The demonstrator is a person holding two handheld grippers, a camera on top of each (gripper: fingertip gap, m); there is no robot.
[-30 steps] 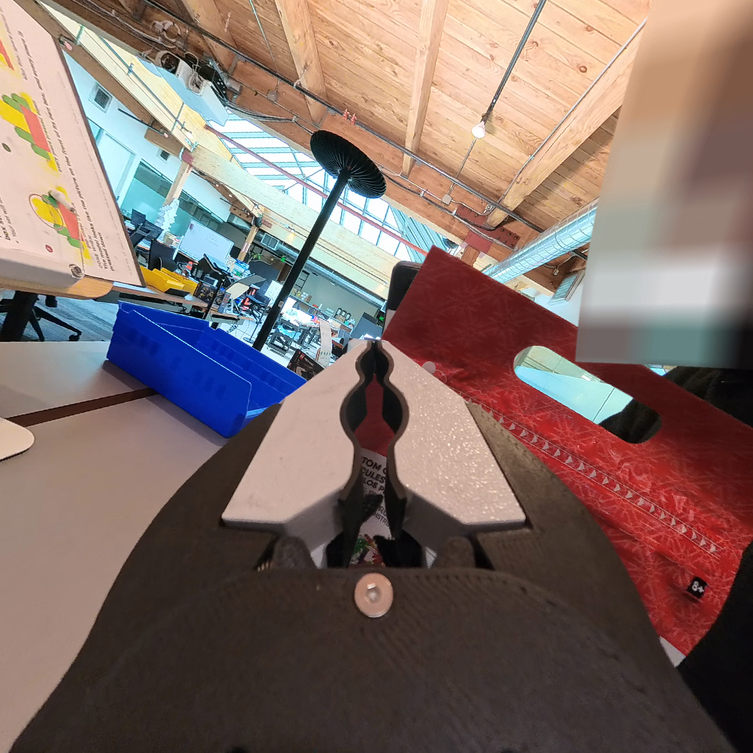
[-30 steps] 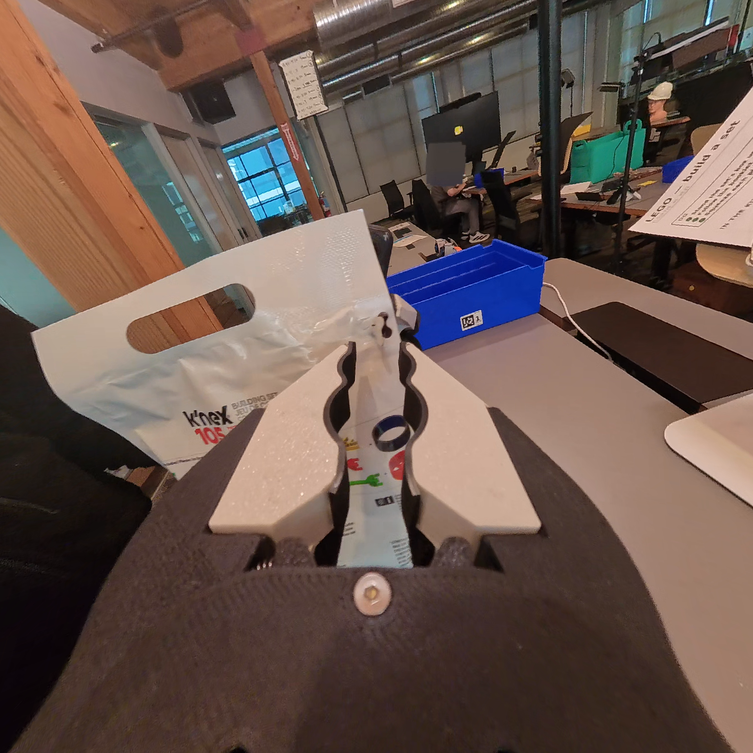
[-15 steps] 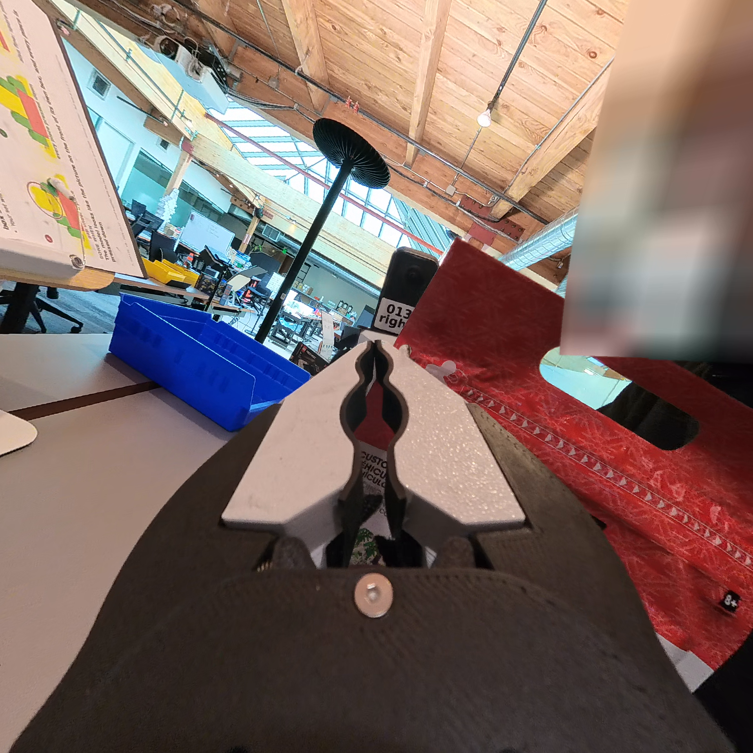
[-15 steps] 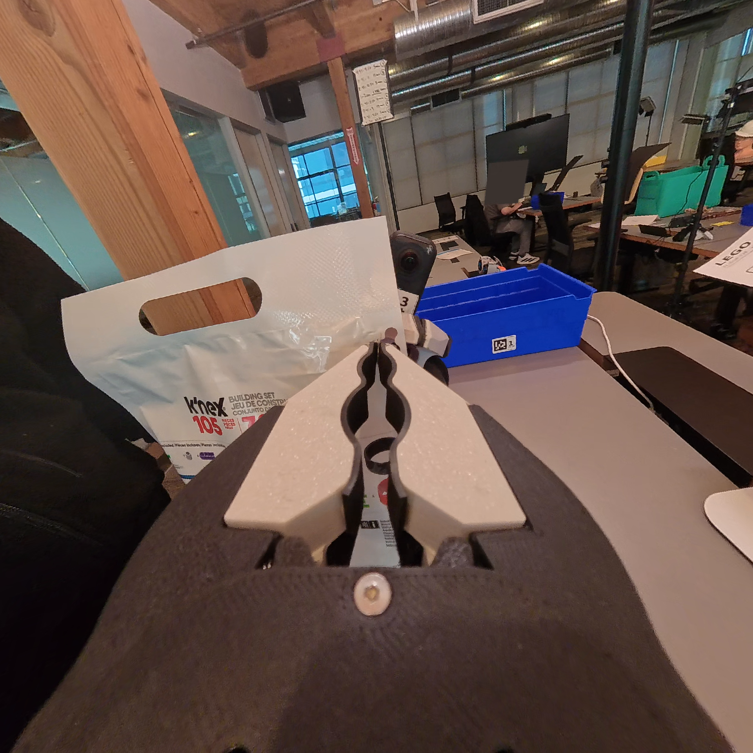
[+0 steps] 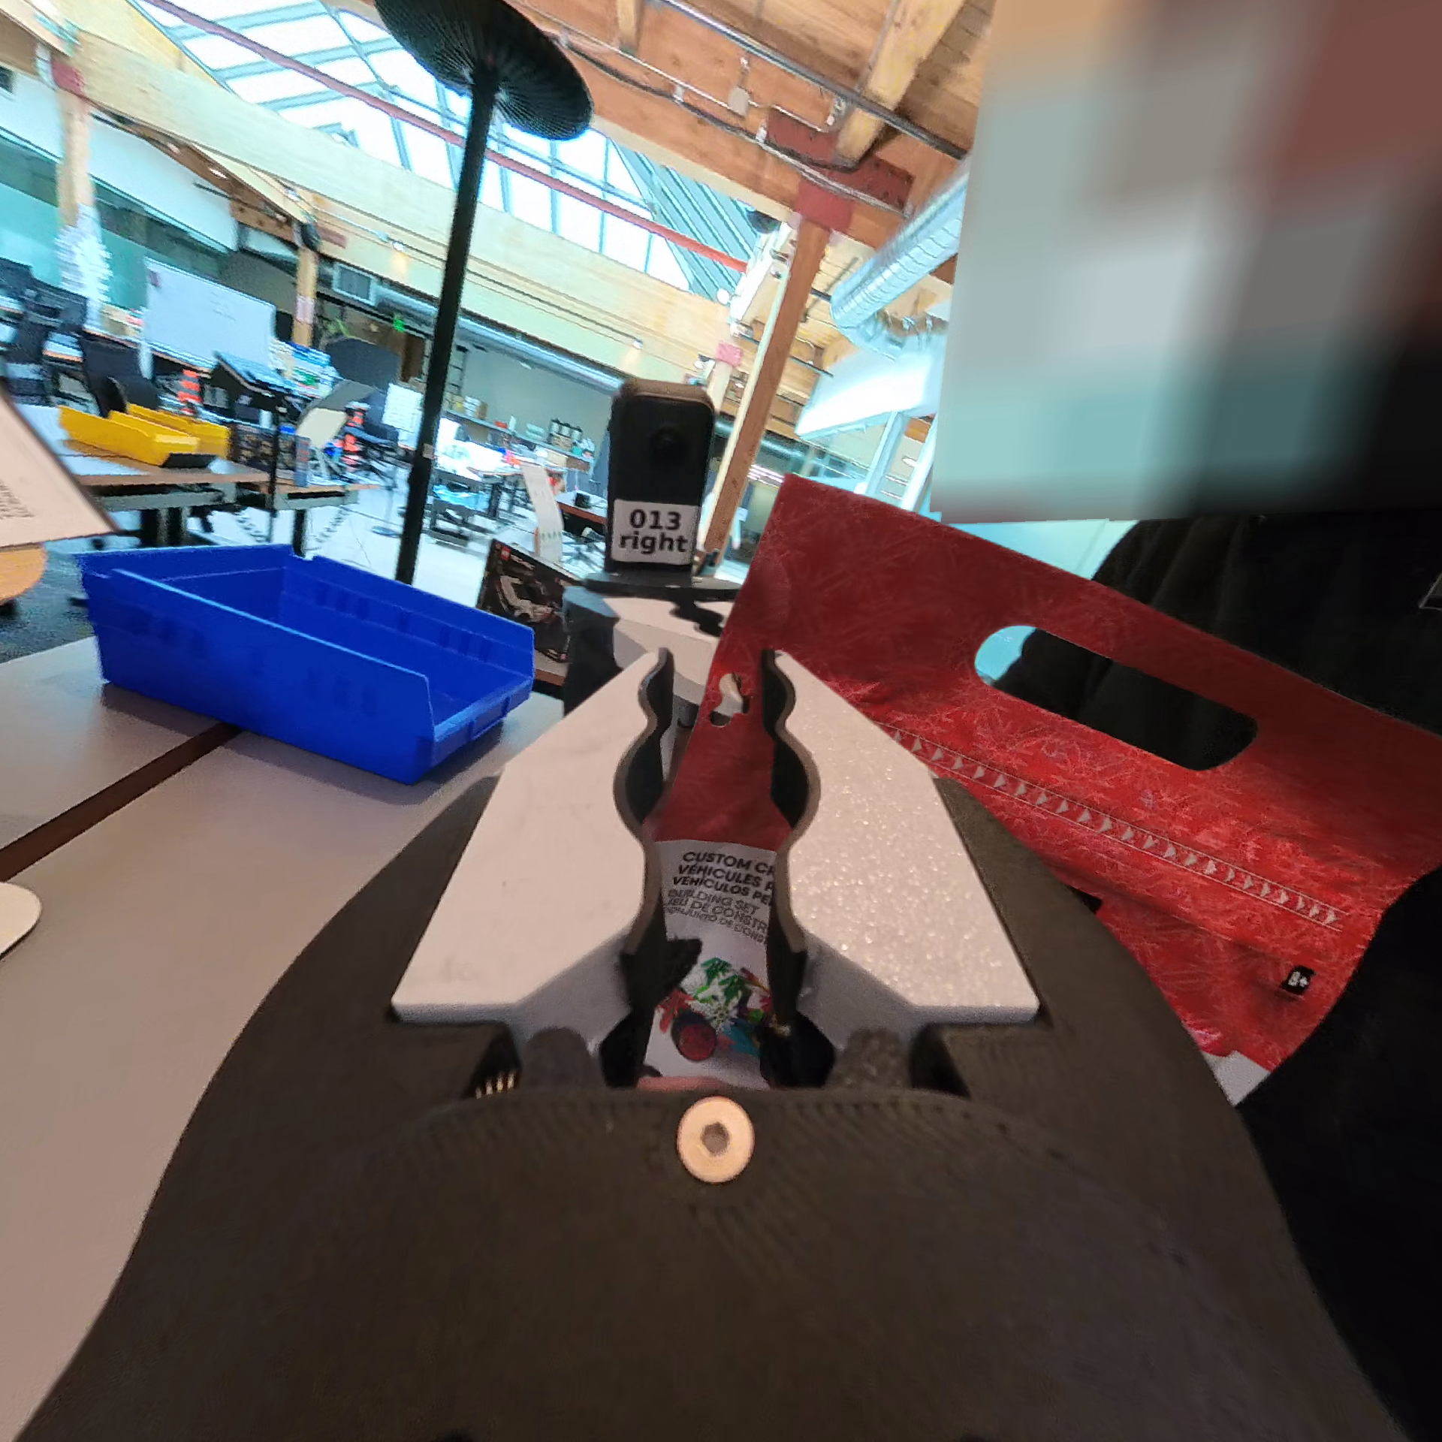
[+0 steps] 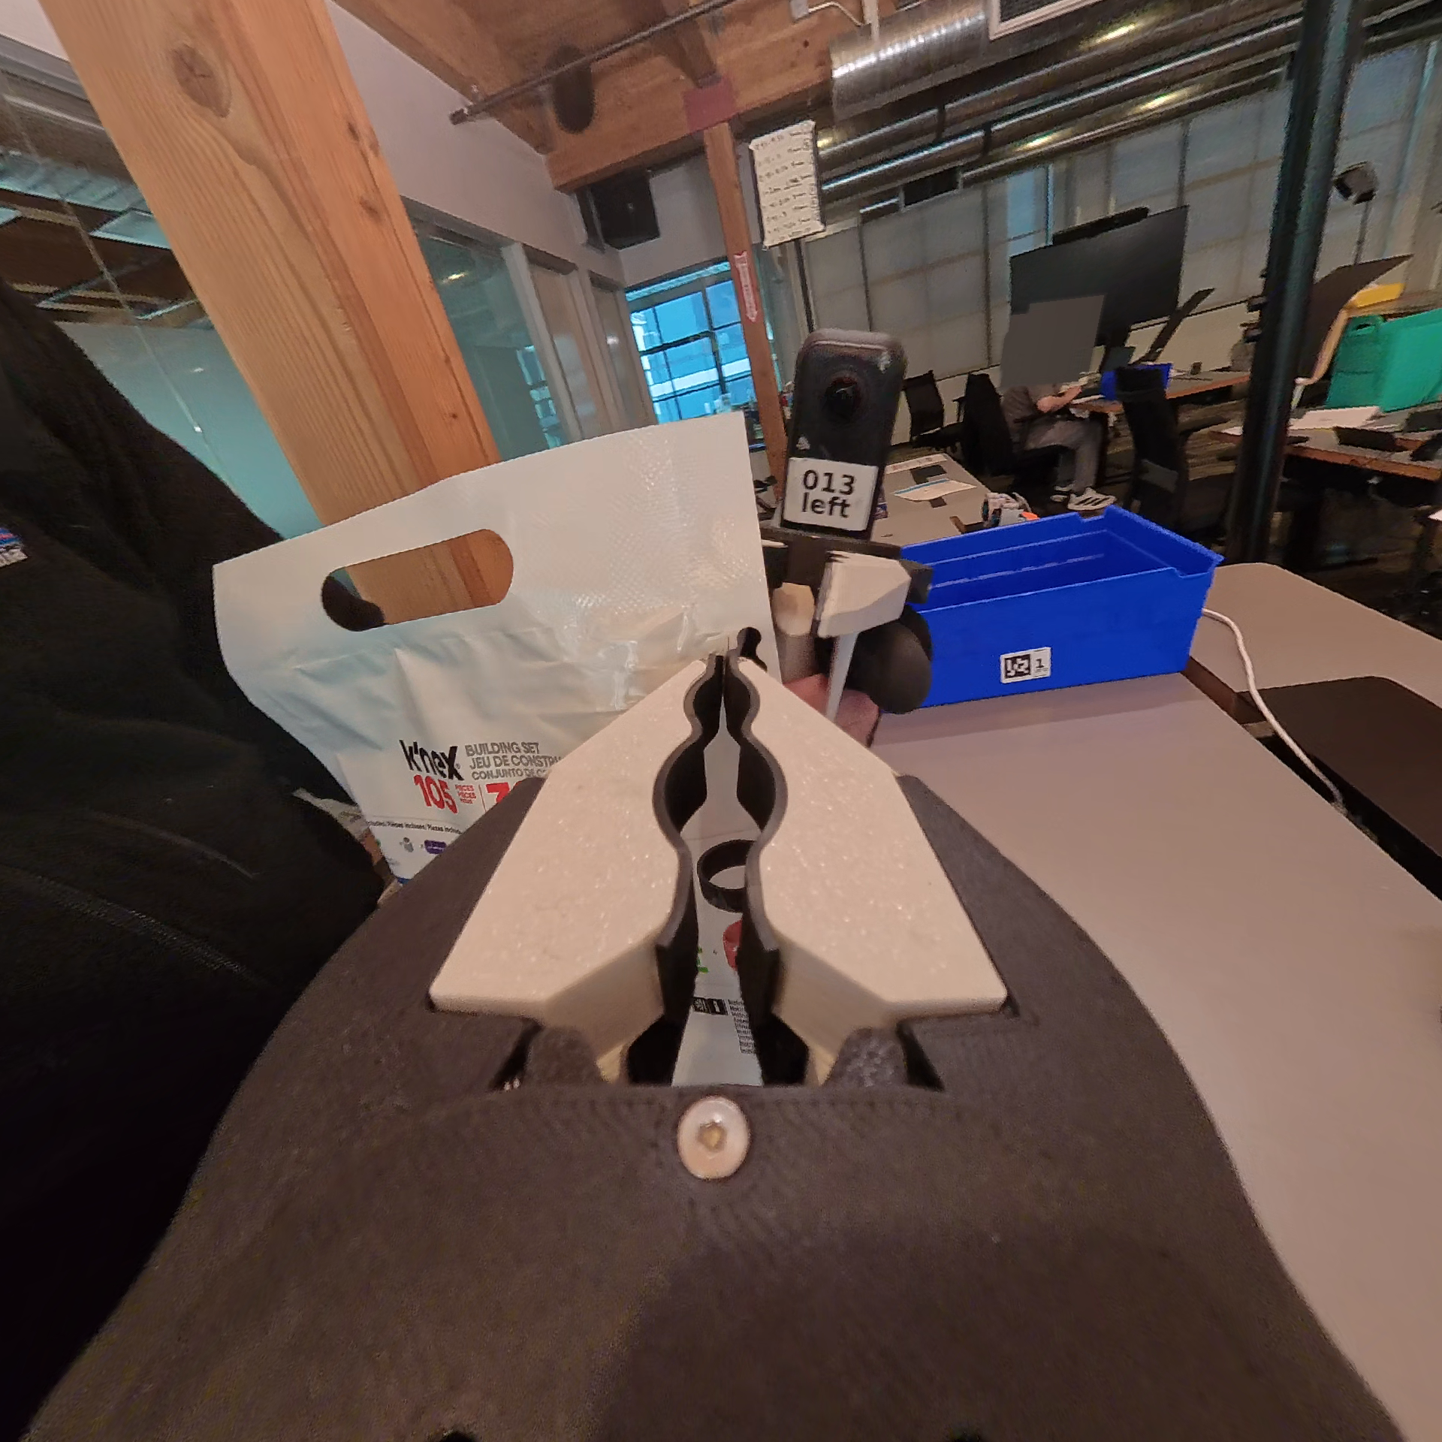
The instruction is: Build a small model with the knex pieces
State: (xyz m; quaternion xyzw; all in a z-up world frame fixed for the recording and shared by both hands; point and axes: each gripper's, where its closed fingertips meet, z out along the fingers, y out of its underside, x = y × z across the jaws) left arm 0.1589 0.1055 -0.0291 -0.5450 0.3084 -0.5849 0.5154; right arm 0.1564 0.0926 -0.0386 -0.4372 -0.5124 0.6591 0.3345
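Left wrist view: left gripper [image 5: 714, 663] parted a little, bag [image 5: 1092, 796] edge in the gap, contact w/ fingers unclear. Red side of bag spreads toward 2 o'clock. Blue bin [image 5: 304, 655] on gray table [image 5: 179, 897] at 10 o'clock.

Right wrist view: right gripper [image 6: 727, 663] pinched tight on bag's white side [image 6: 546, 624], at 11 o'clock. Bin [image 6: 1069, 601] at 2 o'clock.

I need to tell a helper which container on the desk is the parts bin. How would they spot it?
On the grey table, look beyond the bag. The bin is a bright blue, open-topped plastic tray, the only rigid blue thing there.
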